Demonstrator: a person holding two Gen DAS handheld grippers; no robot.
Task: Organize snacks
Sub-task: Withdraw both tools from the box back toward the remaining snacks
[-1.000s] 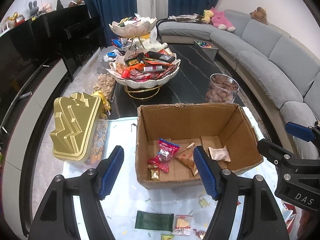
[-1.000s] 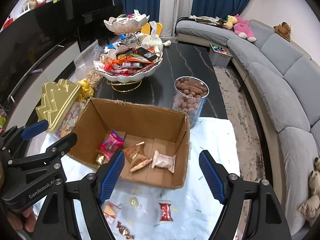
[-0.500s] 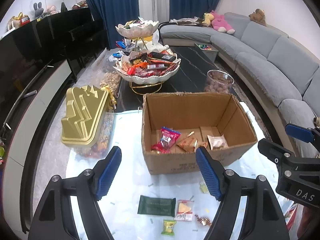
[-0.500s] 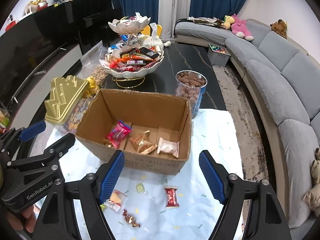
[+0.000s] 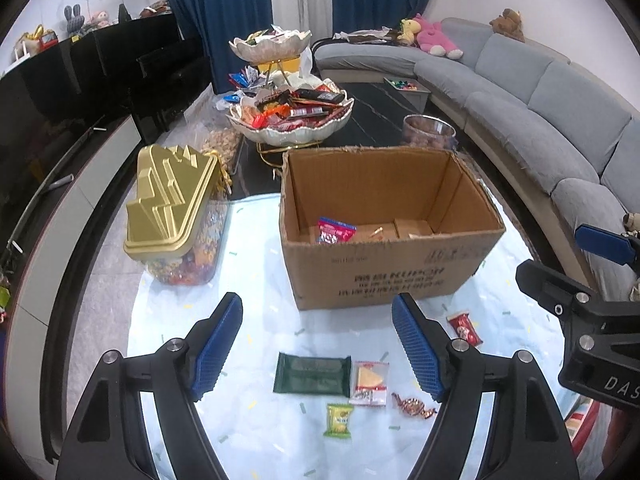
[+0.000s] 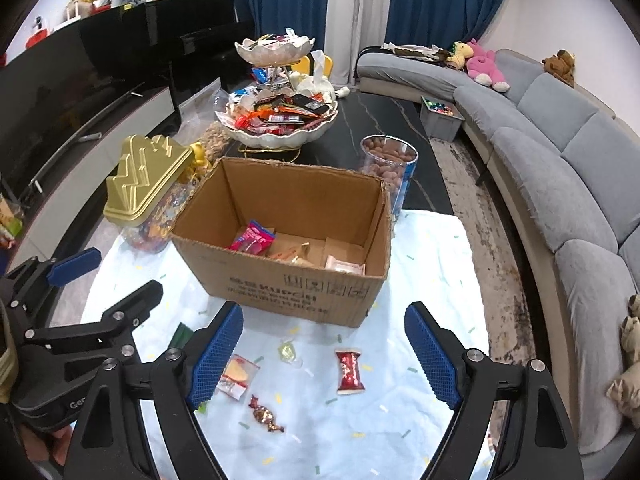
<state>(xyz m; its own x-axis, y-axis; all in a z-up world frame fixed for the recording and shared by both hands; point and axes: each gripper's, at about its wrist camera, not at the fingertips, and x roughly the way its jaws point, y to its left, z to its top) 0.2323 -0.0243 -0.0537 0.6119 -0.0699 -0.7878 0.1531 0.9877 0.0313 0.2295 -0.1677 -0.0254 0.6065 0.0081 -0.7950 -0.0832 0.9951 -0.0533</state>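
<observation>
An open cardboard box (image 5: 384, 276) (image 6: 288, 284) stands on a pale blue cloth, with a pink packet (image 5: 334, 230) and a few other wrapped snacks inside. In front of the box, loose snacks lie on the cloth: a dark green packet (image 5: 312, 374), a cheese-wedge packet (image 5: 370, 382), a small green packet (image 5: 339, 420), a bronze twisted candy (image 6: 266, 418) and a red candy (image 6: 350, 372). My left gripper (image 5: 316, 300) hovers open above the green packet, holding nothing. My right gripper (image 6: 324, 310) hangs over the red candy; its jaws are opening with nothing between them.
A gold-lidded candy container (image 5: 170, 196) sits left of the box. Behind the box are a tiered shell bowl (image 5: 292, 120) heaped with snacks and a clear jar of brown nuts (image 6: 388, 168). A grey sofa (image 6: 560, 184) curves along the right, and a dark TV cabinet runs along the left.
Both grippers have drawn back from over the box toward the near side. The box now looks farther off, and the loose snacks on the cloth have come into view. The jaws stand slightly wider.
</observation>
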